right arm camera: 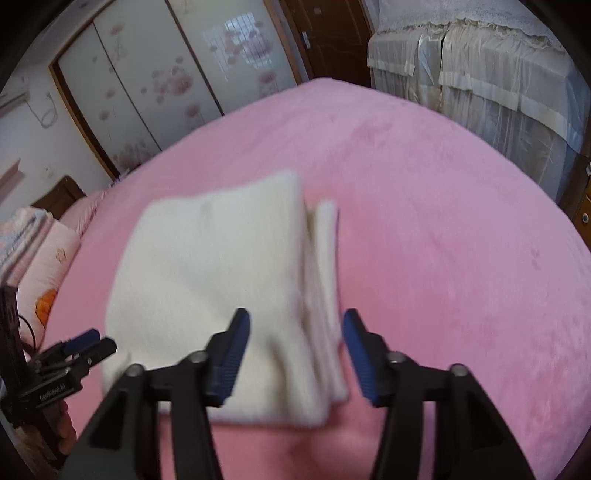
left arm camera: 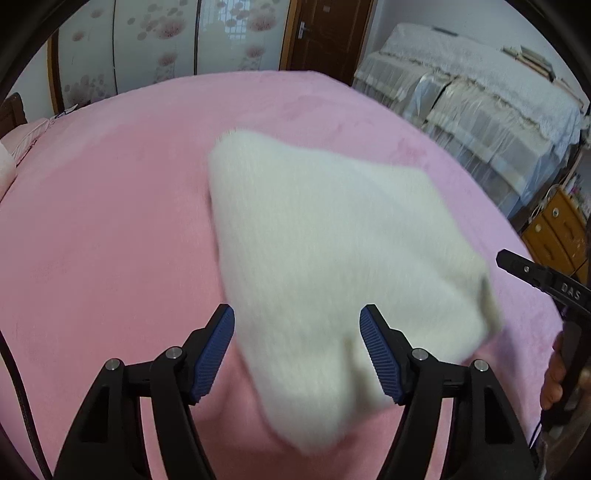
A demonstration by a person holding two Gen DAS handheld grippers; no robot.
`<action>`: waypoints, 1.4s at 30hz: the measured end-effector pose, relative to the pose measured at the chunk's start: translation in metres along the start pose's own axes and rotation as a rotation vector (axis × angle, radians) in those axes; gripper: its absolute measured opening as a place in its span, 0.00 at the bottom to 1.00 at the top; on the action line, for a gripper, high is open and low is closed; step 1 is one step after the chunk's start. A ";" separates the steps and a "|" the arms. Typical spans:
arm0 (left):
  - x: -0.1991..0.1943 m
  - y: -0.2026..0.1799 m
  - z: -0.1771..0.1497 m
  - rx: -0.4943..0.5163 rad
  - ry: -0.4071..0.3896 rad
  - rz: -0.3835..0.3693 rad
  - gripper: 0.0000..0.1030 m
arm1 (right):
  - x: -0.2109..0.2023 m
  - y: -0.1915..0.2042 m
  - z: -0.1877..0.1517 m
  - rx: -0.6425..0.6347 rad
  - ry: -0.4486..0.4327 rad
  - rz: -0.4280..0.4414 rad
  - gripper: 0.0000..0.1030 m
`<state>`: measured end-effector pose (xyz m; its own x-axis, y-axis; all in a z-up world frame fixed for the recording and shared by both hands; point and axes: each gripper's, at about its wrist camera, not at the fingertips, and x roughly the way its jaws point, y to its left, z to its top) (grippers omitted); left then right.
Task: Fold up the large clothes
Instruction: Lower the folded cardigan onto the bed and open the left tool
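A cream-white fluffy garment (left arm camera: pixel 332 251) lies folded into a compact stack on the pink bed cover (left arm camera: pixel 110 221). In the right wrist view the garment (right arm camera: pixel 214 277) shows stacked layers along its right edge. My left gripper (left arm camera: pixel 297 350) is open and empty, with its fingers on either side of the stack's near corner, above it. My right gripper (right arm camera: pixel 295 354) is open and empty over the stack's near right edge. The left gripper also shows at the left edge of the right wrist view (right arm camera: pixel 85 347), and the right gripper's body shows at the right edge of the left wrist view (left arm camera: pixel 546 284).
A pink pillow (right arm camera: pixel 48 266) and a wooden headboard (right arm camera: pixel 62 195) are at the bed's left end. A wardrobe with floral sliding doors (right arm camera: pixel 155 85) and a brown door (left arm camera: pixel 328 33) stand behind. Furniture under a lace cover (left arm camera: pixel 480 92) and a yellow cabinet (left arm camera: pixel 554 229) stand to the right.
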<state>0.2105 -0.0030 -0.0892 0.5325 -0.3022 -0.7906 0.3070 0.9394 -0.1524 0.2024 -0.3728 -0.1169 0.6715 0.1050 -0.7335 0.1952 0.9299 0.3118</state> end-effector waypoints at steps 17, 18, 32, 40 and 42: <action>0.097 0.059 0.090 -0.191 0.059 -0.015 0.58 | 0.139 0.011 0.100 -0.050 0.109 -0.133 0.20; 0.101 0.060 0.088 -0.193 0.058 -0.024 0.59 | 0.142 0.008 0.097 -0.047 0.118 -0.139 0.20; 0.028 0.042 0.067 -0.158 0.025 0.070 0.76 | 0.042 0.012 0.068 -0.065 -0.002 -0.108 0.47; -0.042 0.028 0.047 -0.116 -0.012 0.097 0.79 | -0.042 0.033 0.049 -0.141 -0.112 -0.111 0.62; -0.054 0.020 0.046 -0.090 0.007 0.067 0.79 | -0.060 0.041 0.047 -0.173 -0.138 -0.111 0.64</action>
<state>0.2243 0.0247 -0.0227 0.5439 -0.2373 -0.8049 0.1984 0.9684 -0.1514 0.2033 -0.3572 -0.0320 0.7466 -0.0396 -0.6641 0.1563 0.9807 0.1172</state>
